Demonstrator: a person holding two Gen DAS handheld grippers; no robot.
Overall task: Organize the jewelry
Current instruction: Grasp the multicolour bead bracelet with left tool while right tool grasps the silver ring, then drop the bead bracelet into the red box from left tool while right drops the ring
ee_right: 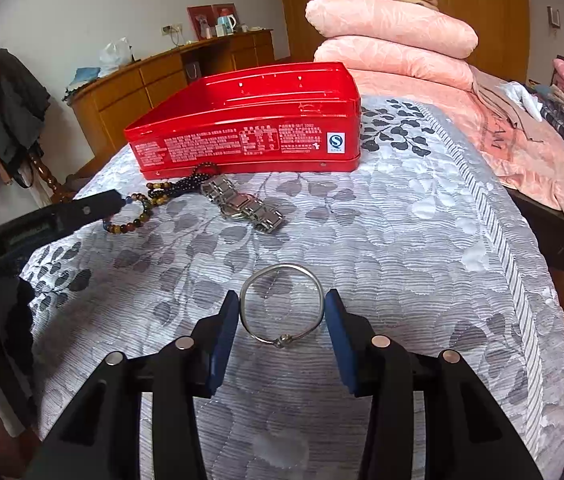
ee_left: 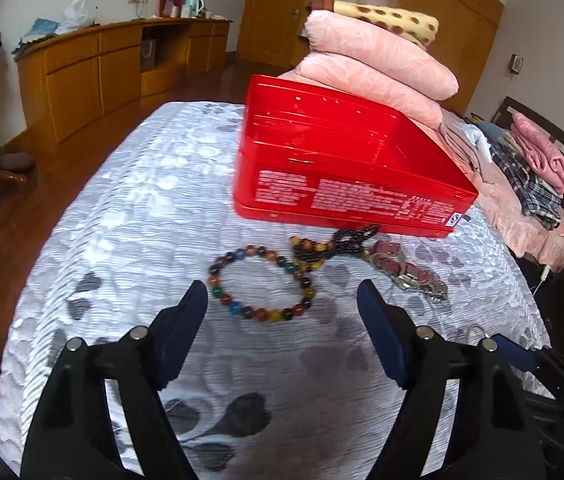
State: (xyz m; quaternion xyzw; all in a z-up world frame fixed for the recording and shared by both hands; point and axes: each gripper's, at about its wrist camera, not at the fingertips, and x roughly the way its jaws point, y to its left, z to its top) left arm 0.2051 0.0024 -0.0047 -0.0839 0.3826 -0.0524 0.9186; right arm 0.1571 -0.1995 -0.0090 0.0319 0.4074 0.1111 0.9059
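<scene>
Left wrist view: the left gripper (ee_left: pixel 282 300), black with blue pads, fills the lower frame, its jaws spread with nothing between them. Just above its tips, at centre, a round bracelet of multicoloured glossy beads (ee_left: pixel 262 282) lies flat on the grey-and-white leaf-patterned quilt (ee_left: pixel 130 208). To its right lie a strand of small black beads (ee_left: pixel 345 240) and a silver metal link watch (ee_left: pixel 409 270). An open, empty red rectangular tin box (ee_left: pixel 345 164) stands above them at centre.

Right wrist view: the red tin sits at upper centre; the beads and watch lie at centre left, where one left-gripper finger reaches in from the left edge. At lower centre, the right gripper (ee_right: pixel 282 306) pinches a thin silver wire bangle (ee_right: pixel 282 306), its pads touching both sides of the ring.
</scene>
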